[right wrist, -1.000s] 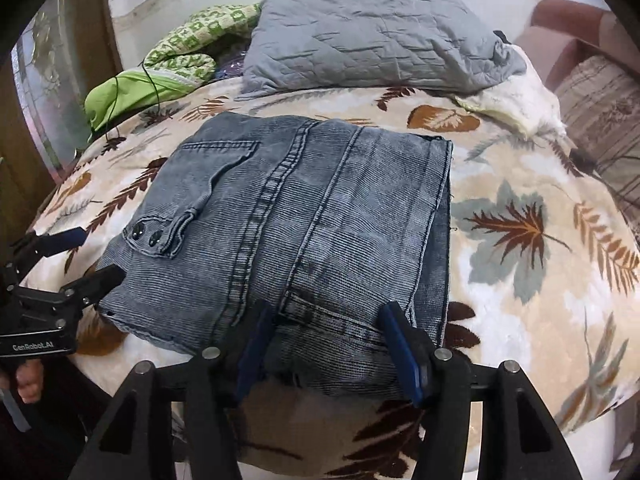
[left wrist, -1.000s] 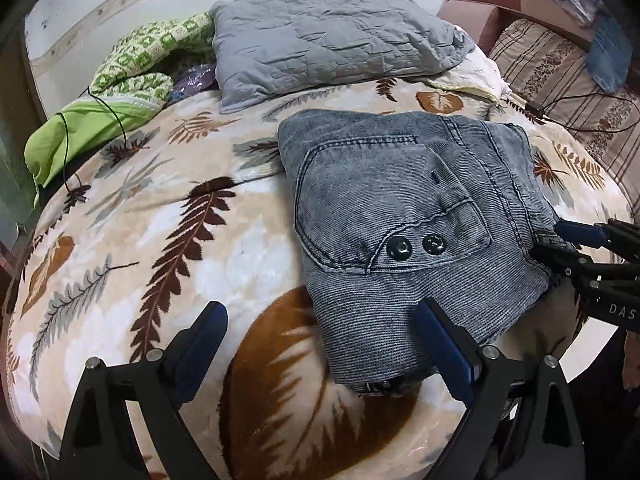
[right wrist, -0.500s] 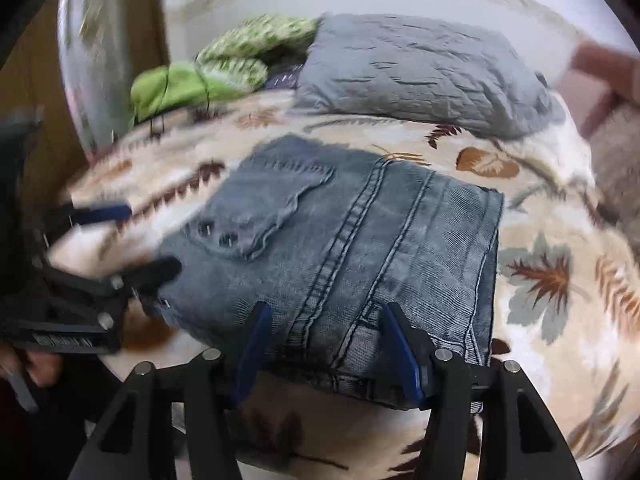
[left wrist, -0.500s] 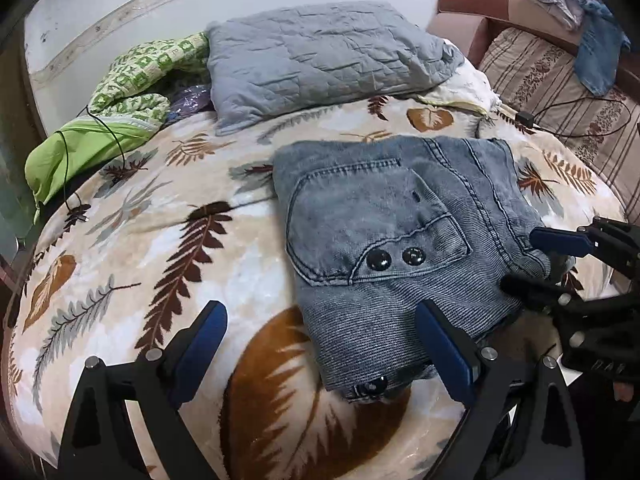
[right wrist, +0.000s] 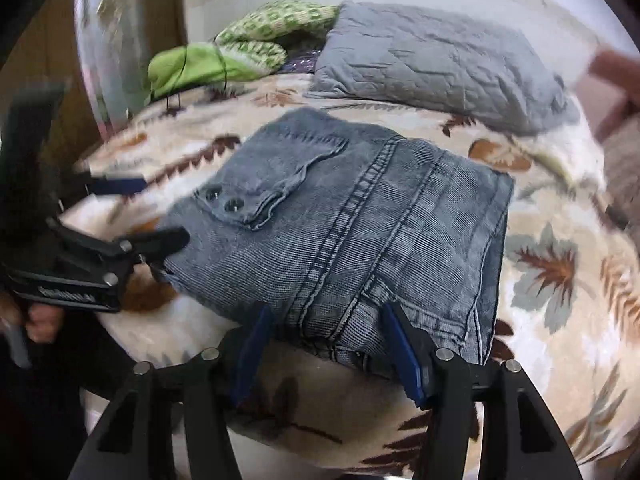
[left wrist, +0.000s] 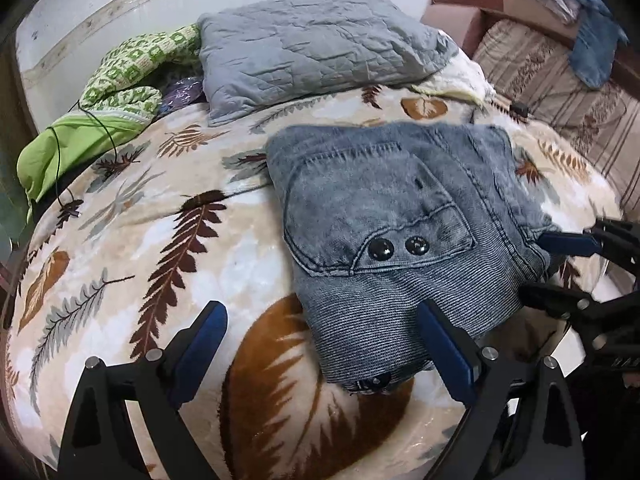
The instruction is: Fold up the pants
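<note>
left gripper [left wrist: 320, 344] fingers spread wide, beside the folded pants [left wrist: 400, 232] on the bed [left wrist: 120, 240]; right gripper [right wrist: 328, 348] fingers apart, straddling the pants' near edge; contact unclear; right view blurred.

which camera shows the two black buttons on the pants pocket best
The left wrist view: the buttons sit large, sharp and face-on near its centre. In the right wrist view they are smaller, slanted and slightly blurred.

A home bedroom — bed [left wrist: 120, 240] under a leaf-print fleece blanket, grey quilted pillow [left wrist: 312, 48] at the wall, striped sofa [left wrist: 560, 80] beside it — clothes draped there
</note>
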